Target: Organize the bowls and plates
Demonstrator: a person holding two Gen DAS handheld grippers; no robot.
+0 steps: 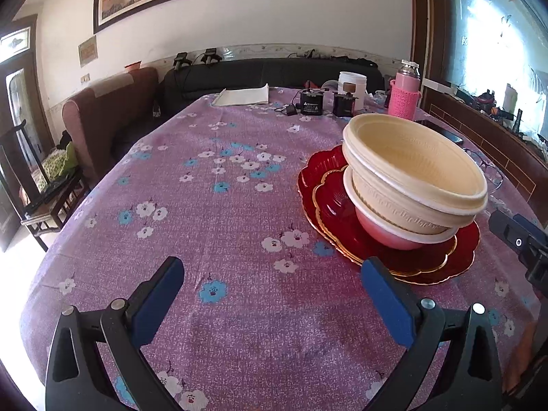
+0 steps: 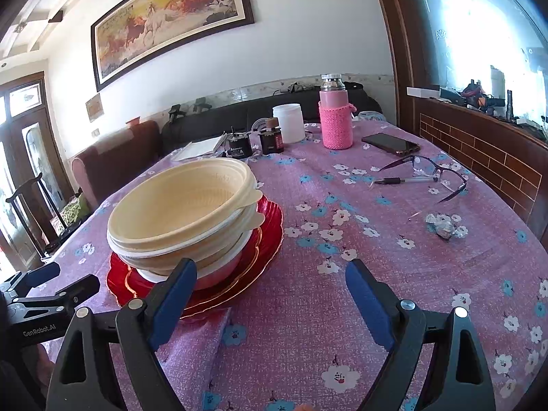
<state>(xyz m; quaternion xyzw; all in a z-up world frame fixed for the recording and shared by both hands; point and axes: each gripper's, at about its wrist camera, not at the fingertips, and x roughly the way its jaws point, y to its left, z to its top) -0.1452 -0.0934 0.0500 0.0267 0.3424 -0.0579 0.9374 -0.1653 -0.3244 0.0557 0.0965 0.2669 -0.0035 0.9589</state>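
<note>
— What was on the table besides the dishes?
— A purple cloth with white and blue flowers covered it. At the far end stood a pink flask in a knitted sleeve, a white jar and two small dark devices with a cable.
— Anything nearer the window?
— A dark phone lay flat; just in front of it were a pair of glasses and a pen, touching or nearly so. A crumpled wrapper lay apart from them.
— And beyond the table?
— A folded white paper lay at the far edge, a dark sofa and a brown armchair stood behind it, and a framed horse painting hung on the wall.
</note>
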